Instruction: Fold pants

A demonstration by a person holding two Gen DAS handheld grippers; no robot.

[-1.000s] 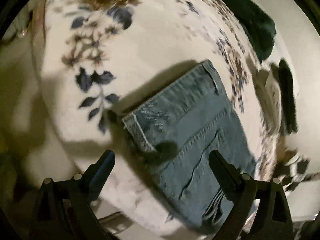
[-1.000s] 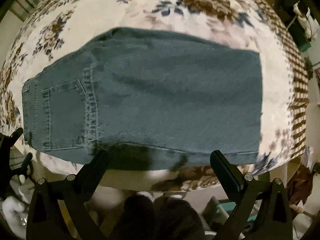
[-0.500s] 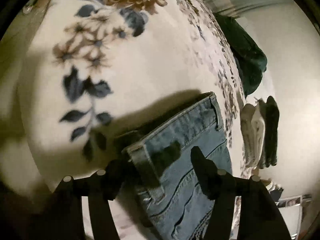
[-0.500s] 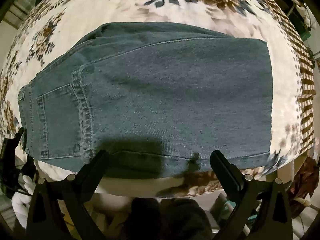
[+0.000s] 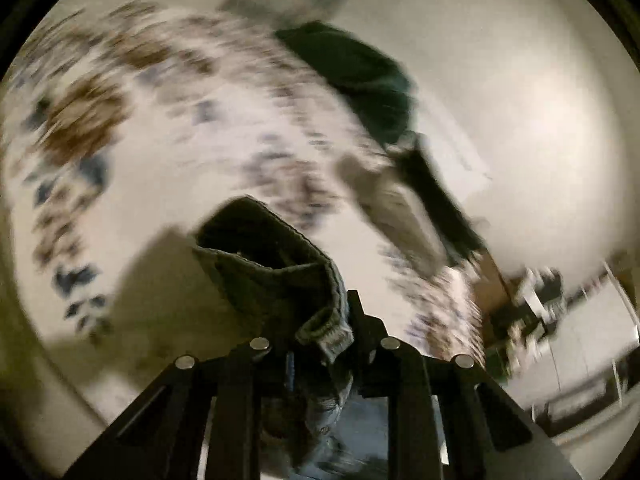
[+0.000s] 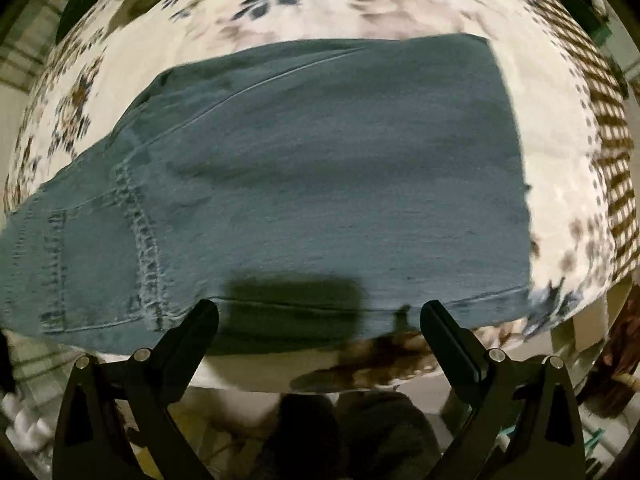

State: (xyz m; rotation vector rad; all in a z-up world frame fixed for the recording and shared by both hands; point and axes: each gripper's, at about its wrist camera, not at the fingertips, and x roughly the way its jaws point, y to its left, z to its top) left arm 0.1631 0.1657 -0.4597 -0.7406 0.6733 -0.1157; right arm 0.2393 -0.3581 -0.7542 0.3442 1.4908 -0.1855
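Note:
Blue denim pants (image 6: 312, 184) lie folded lengthwise on a floral bedspread (image 6: 280, 12), waistband and back pocket at the left, leg hem at the right. My right gripper (image 6: 319, 316) is open and empty, hovering at the near edge of the pants. My left gripper (image 5: 320, 320) is shut on the waistband corner of the pants (image 5: 276, 264), which bunches up between the jaws, lifted off the bedspread (image 5: 192, 128). The left wrist view is blurred by motion.
A dark green cloth (image 5: 360, 80) lies at the bed's far edge near the pale wall. A dark and white folded item (image 5: 424, 208) sits beside it. Clutter stands on the floor at the right (image 5: 528, 320). Dark shoes (image 6: 352, 432) show below the bed edge.
My left gripper closed on the waistband corner and lifted it, swinging fast. My right gripper moved closer over the pants and stayed open.

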